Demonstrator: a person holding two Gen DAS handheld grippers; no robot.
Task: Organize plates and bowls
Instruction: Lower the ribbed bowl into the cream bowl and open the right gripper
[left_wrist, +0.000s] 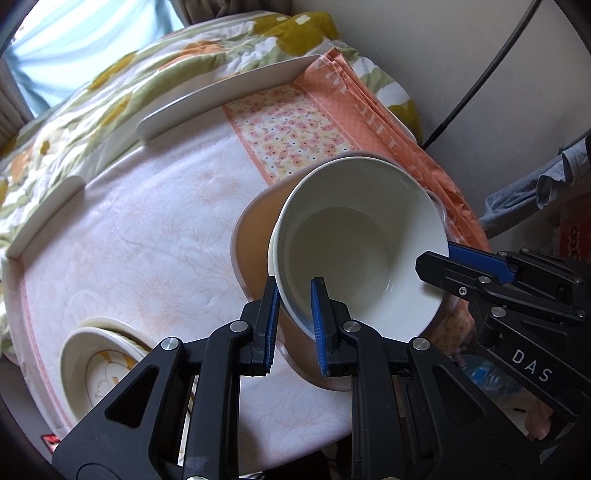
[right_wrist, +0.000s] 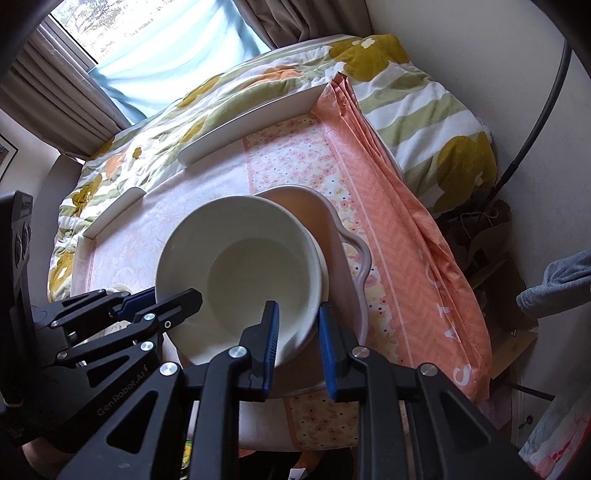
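Note:
A white bowl (left_wrist: 354, 240) sits nested in a second white bowl, inside a pink dish (left_wrist: 255, 236) with wavy handles on the table. My left gripper (left_wrist: 293, 325) straddles the near left rim of the stacked bowls, one finger inside and one outside. My right gripper (right_wrist: 297, 343) straddles the near right rim of the same white bowls (right_wrist: 236, 273), one finger inside, one between bowls and the pink dish (right_wrist: 332, 240). Each gripper shows in the other's view. A stack of small plates with a yellow cartoon print (left_wrist: 99, 362) lies at the near left.
The table has a pale pink floral cloth (left_wrist: 147, 258) and raised white edge rails (left_wrist: 221, 96). A folded orange cloth (right_wrist: 402, 229) lies along the right side. A flowered quilt (right_wrist: 406, 92) lies behind, with a window and curtains beyond.

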